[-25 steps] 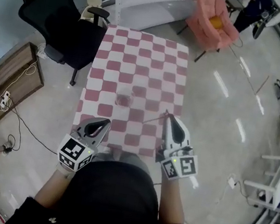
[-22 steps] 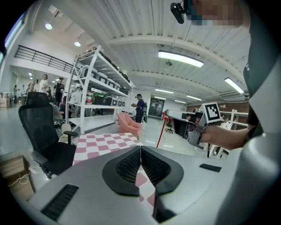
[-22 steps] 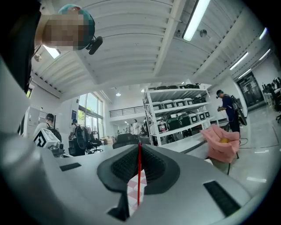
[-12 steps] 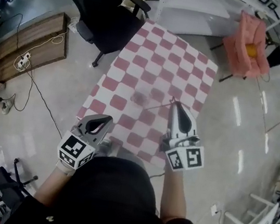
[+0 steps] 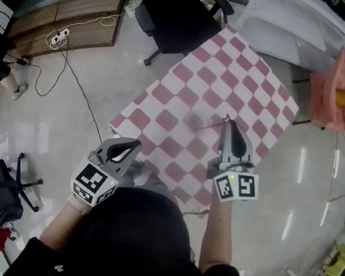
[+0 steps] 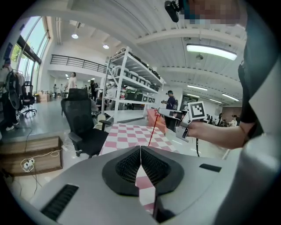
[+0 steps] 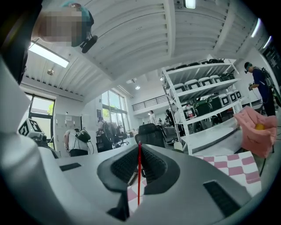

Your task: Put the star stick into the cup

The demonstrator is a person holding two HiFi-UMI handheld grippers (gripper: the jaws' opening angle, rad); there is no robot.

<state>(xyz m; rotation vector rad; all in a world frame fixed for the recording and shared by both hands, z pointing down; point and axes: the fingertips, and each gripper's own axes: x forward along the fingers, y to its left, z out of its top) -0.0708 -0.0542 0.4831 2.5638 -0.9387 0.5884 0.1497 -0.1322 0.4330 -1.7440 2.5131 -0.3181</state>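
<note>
The star stick (image 5: 210, 124) is a thin red rod clamped between the closed jaws of the right tool (image 5: 227, 119), held above the red-and-white checkered desk (image 5: 258, 89) and not in the cup. In the head view its long axis runs from the jaw tips out toward the person's left, across the middle of the cloth. In the left gripper view the stick (image 6: 153, 129) slants steeply, with its star end up at the right tool (image 6: 170, 115) and its plain end pointing down toward the desk (image 6: 127, 132). The right gripper view shows the stick (image 7: 139, 176) as a straight red line pinched in the seam where the right tool's (image 7: 139, 149) two dark pads meet, running along the jaws with the desk (image 7: 237, 165) beyond. Near the stick's free end, the cup (image 5: 193, 122) is only a faint, blurred greyish shape on the cloth; I cannot tell whether the stick touches it. The left tool (image 5: 134, 145) is held beside the desk's near edge, well apart from the stick, with its jaws (image 6: 140, 151) together and nothing between them. Beyond the desk's far corner stands a black office chair (image 5: 178, 18), a pink armchair (image 5: 340, 86) sits off to the right, and a wooden bench (image 5: 68, 17) carrying a power strip lies on the floor at the left.
</note>
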